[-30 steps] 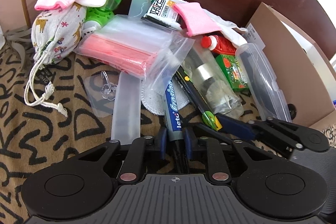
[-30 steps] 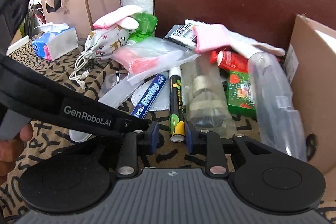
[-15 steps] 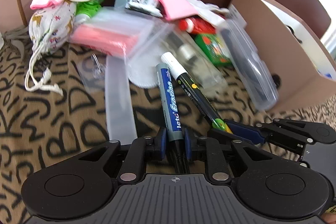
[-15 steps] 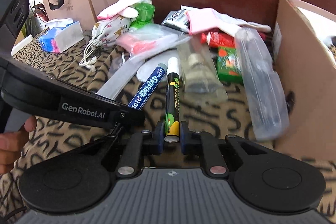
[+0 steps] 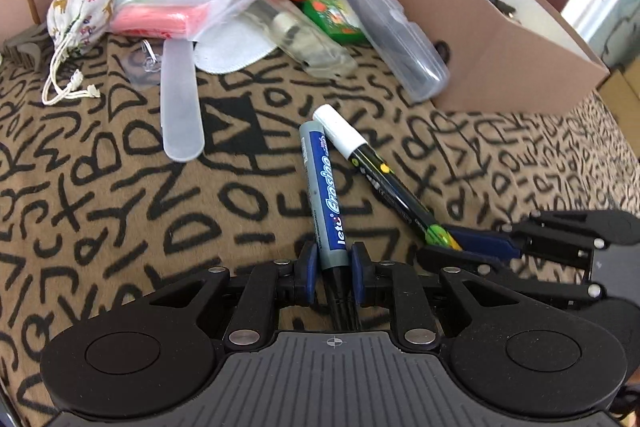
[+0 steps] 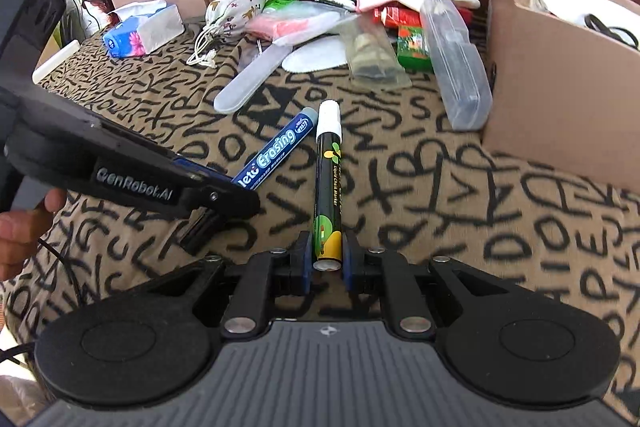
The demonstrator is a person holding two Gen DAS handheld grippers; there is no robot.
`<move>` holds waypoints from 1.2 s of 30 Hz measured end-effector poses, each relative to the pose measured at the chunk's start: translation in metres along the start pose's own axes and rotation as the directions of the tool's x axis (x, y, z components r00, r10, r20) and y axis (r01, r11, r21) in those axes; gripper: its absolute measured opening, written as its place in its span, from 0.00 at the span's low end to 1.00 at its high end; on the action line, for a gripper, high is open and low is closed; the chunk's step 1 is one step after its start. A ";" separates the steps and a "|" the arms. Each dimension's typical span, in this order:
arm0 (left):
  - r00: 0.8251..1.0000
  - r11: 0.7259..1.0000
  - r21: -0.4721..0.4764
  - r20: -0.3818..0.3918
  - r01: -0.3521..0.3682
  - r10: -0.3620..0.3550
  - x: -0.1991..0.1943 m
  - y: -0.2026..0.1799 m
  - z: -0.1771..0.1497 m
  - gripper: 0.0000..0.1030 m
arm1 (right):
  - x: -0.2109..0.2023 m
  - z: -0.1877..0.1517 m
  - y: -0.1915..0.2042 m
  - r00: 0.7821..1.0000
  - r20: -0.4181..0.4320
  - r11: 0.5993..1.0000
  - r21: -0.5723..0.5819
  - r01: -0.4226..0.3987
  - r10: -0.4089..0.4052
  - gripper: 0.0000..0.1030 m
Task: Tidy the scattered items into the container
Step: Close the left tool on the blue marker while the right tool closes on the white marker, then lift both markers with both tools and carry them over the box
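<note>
Surface: a tan blanket printed with black letters [image 5: 120, 211] covers the whole work area.
Container: an open brown cardboard box [image 5: 492, 39] stands at the right edge of the blanket, its near wall beside a clear plastic case with dark contents [image 5: 392, 31]; a black cable lies inside the box.
Pile: the unsorted items lie in a heap at the far side, left of the box; among them a pink-filled zip bag [image 5: 168, 15], a printed drawstring pouch [image 5: 80, 15], a frosted flat plastic stick [image 5: 180, 107] and a small green packet [image 5: 334, 19].
Left gripper: the left gripper [image 5: 334, 263] is pinched narrow on the dark end of a grey-and-blue eraser marker [image 5: 324, 187], which juts forward over the blanket.
Right gripper: the right gripper [image 6: 326, 259] is clamped narrow on the green-and-yellow end of a black chalk marker with a white cap [image 6: 328, 171]; in this view its barrel points toward the pile.
Marker spacing: the 2 capped tips lie close together, nearly touching in the left wrist view.
Step in hand: I judge this the carry step; both markers seem lifted clear of the heap, neither yet over the box.
Next move: swing both hands right until the tips pass above the near box wall, then let go inside.
Care: bringing the 2 markers in 1 after the other would keep them from knocking together at the rim.
</note>
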State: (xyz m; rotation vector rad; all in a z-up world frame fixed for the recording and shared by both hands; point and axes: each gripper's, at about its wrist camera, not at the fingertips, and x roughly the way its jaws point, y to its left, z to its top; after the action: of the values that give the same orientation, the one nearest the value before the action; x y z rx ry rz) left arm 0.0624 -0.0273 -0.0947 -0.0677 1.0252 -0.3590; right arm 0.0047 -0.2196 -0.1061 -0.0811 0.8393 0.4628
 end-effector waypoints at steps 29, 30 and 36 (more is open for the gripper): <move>0.998 0.999 -0.012 0.015 -0.053 0.053 0.015 0.006 0.019 0.26 | 0.031 0.024 0.002 1.000 0.025 0.999 -0.046 0.013 -0.012 0.18; 0.998 0.998 -0.013 0.014 -0.055 0.055 0.015 0.006 0.019 0.26 | 0.031 0.024 0.002 1.000 0.029 0.999 -0.041 0.012 -0.011 0.18; 0.998 0.998 -0.013 0.008 -0.067 0.067 0.012 0.001 0.017 0.13 | 0.023 0.020 0.001 0.999 0.032 1.000 -0.011 0.006 -0.005 0.17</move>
State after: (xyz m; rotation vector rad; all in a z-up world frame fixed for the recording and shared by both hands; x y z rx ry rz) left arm 0.0822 -0.0324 -0.0961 -0.0460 1.0192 -0.2916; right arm 0.0315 -0.2059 -0.1093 -0.0859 0.8054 0.4626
